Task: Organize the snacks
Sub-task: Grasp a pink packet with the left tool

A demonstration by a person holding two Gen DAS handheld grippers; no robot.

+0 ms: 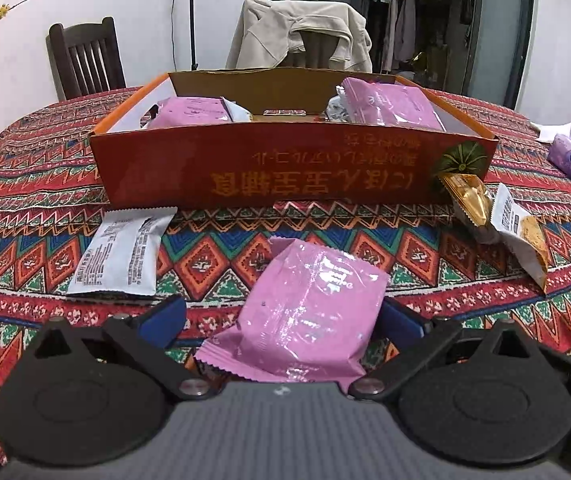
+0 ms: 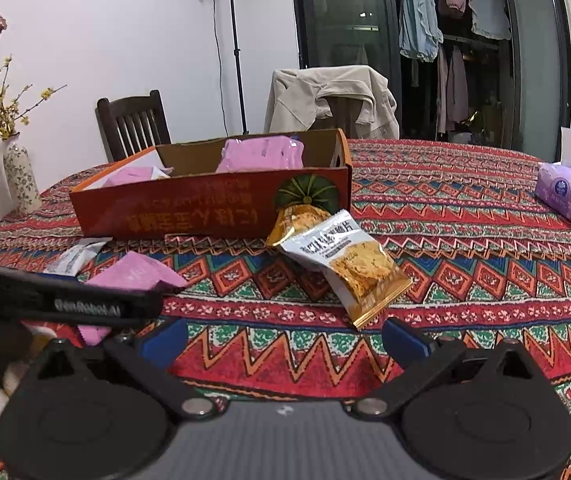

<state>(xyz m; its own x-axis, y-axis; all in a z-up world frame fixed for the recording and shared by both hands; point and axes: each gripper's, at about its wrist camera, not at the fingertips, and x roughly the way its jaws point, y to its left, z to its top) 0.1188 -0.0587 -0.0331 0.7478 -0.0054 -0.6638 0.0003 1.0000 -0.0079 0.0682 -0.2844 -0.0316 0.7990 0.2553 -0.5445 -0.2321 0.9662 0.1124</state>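
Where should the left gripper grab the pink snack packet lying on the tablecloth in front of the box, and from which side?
Probably across the pink packet at its puffy middle, coming straight forward from its near crimped end. It lies flat, pointing toward the orange box, already between the left gripper's open fingers, which flank its long edges.

This is a home, a dining room by the look of it. The bench is covered with a patterned woven tablecloth (image 2: 465, 216) in red, green and blue. A dark wooden dining chair (image 2: 133, 124) stands at its far side, and a second chair beside it has a beige jacket (image 2: 325, 96) draped over its back. A floral vase (image 2: 19, 176) with yellow blossom twigs sits at the bench's edge. Behind glass doors, clothes (image 2: 421, 28) hang on a rail. A pack of tissues (image 2: 569, 196) lies on the cloth.
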